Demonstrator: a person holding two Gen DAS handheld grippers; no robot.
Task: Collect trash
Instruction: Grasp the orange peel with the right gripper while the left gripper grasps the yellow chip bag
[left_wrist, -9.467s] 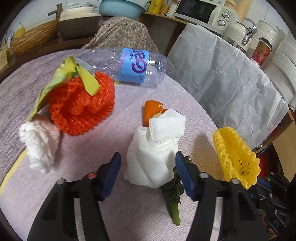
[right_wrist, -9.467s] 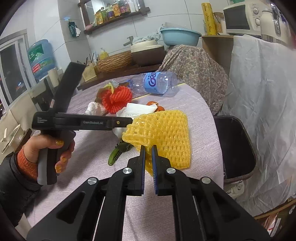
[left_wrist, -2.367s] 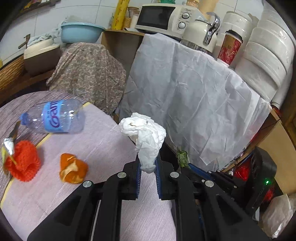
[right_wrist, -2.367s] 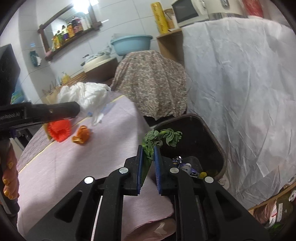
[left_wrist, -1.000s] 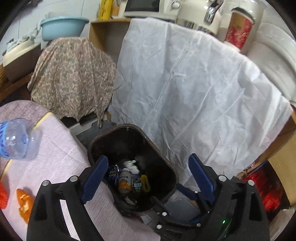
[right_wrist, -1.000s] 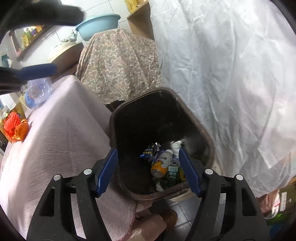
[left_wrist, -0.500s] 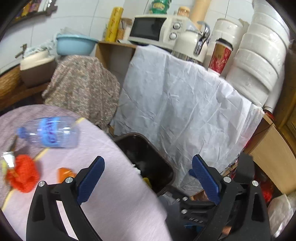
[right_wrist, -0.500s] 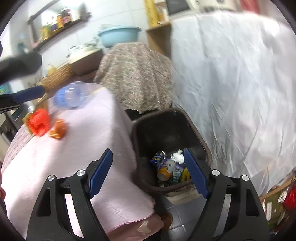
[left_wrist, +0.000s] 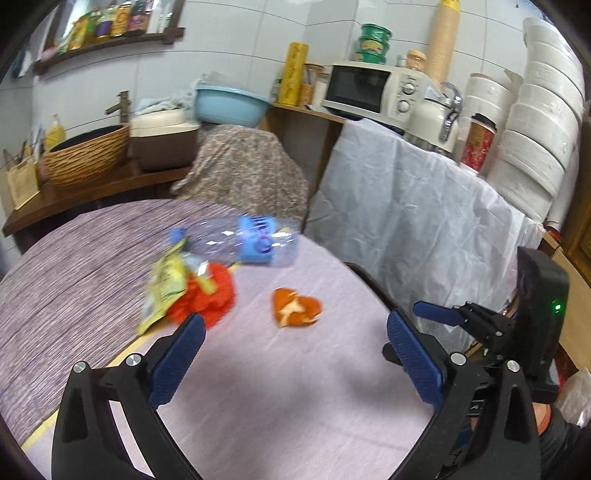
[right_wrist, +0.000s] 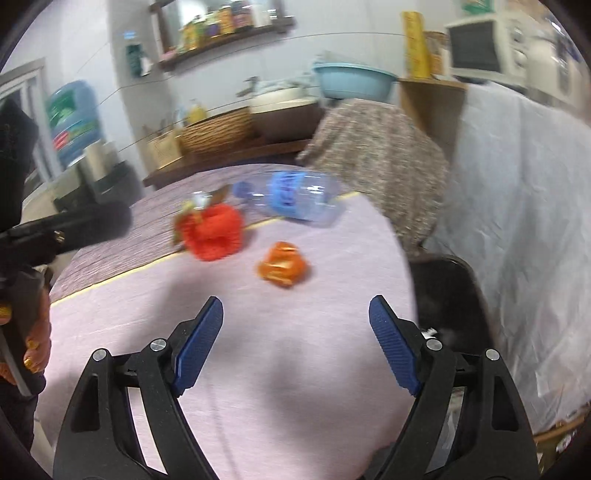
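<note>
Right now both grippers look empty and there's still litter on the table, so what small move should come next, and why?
Probably ease the open right gripper forward and down over the orange peel. It is the nearest piece, lying alone on the tablecloth, ahead of the red net and plastic bottle.

Both hand-held grippers: black plastic frames w/ triangular cut-outs, silver screws at pivots, blue ribbed pads (left_wrist: 413, 354) on finger tips. Left hand (right_wrist: 35, 341): orange sleeve, yellow-painted nails. Green LED (left_wrist: 557, 306) on right unit's black housing.
</note>
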